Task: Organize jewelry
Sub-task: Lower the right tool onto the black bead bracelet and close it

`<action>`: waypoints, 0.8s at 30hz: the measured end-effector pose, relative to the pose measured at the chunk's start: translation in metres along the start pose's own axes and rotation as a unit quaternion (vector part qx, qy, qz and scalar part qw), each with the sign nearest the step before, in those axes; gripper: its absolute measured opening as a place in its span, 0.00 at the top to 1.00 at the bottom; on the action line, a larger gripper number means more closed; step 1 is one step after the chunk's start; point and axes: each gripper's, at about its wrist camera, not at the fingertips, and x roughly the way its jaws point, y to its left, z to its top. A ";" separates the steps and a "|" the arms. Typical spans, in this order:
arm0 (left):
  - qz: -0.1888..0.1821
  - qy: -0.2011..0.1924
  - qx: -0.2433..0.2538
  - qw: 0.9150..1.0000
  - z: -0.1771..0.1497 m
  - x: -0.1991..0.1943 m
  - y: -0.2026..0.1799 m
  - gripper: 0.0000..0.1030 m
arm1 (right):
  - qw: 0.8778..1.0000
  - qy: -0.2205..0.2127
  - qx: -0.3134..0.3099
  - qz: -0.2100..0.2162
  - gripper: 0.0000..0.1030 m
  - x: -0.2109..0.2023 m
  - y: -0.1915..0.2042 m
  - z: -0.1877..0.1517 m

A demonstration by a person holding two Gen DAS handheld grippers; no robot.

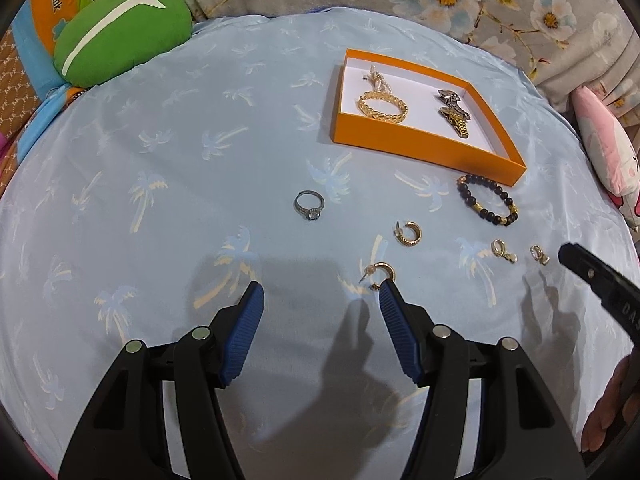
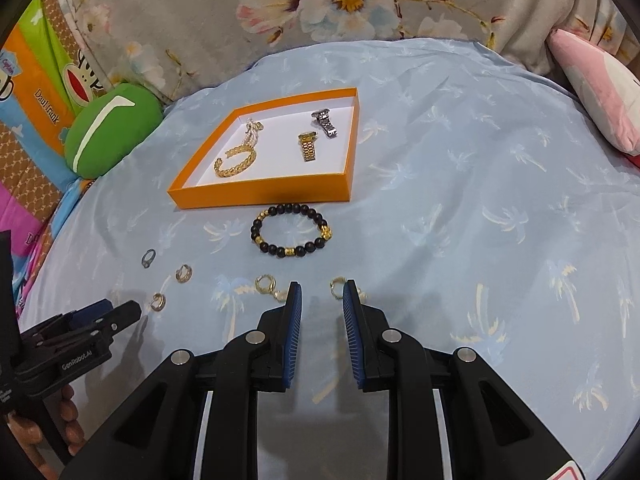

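The orange box point(image 2: 256, 194) sits on the blue palm-print cloth point(image 2: 460, 220) and already contains a gold chain bracelet point(image 2: 235, 164), a pale beaded piece point(image 2: 253, 130), a gold watch point(image 2: 308, 148) and a silver watch point(image 2: 325, 123). Still outside the box are the black bead bracelet point(image 2: 292, 226), lying just beside the near wall of the box, a silver stone-set ring point(image 1: 309, 207), two gold hoop earrings point(image 1: 408, 233) point(image 1: 380, 274), and two small gold drop earrings point(image 2: 269, 286) point(image 2: 339, 286). The sorting step therefore appears partly done, with the smaller pieces remaining. The left gripper point(image 1: 320, 296) hangs over the cloth with its jaws spread wide and holding nothing; its right fingertip overlaps the nearer hoop earring in its own view, though contact cannot be confirmed. The right gripper point(image 2: 320, 296) has its jaws at a narrow gap, empty, with one drop earring just beside each fingertip. The step in hand is judged to be the approach to an earring. The next move calls for centring one earring between the pads, lowering to the cloth, and closing gently; the pieces are small and thin, so the pads may pinch cloth or flick the earring away.
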 end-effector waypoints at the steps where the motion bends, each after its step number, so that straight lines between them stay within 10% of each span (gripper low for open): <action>1: 0.000 -0.001 -0.002 1.000 0.001 0.000 0.001 0.44 | 1.000 -0.001 0.001 0.000 0.79 0.003 0.000 0.004; 24: 0.012 -0.007 -0.029 0.999 0.013 0.005 0.029 0.44 | 0.999 0.031 -0.014 -0.008 0.79 0.067 0.009 0.034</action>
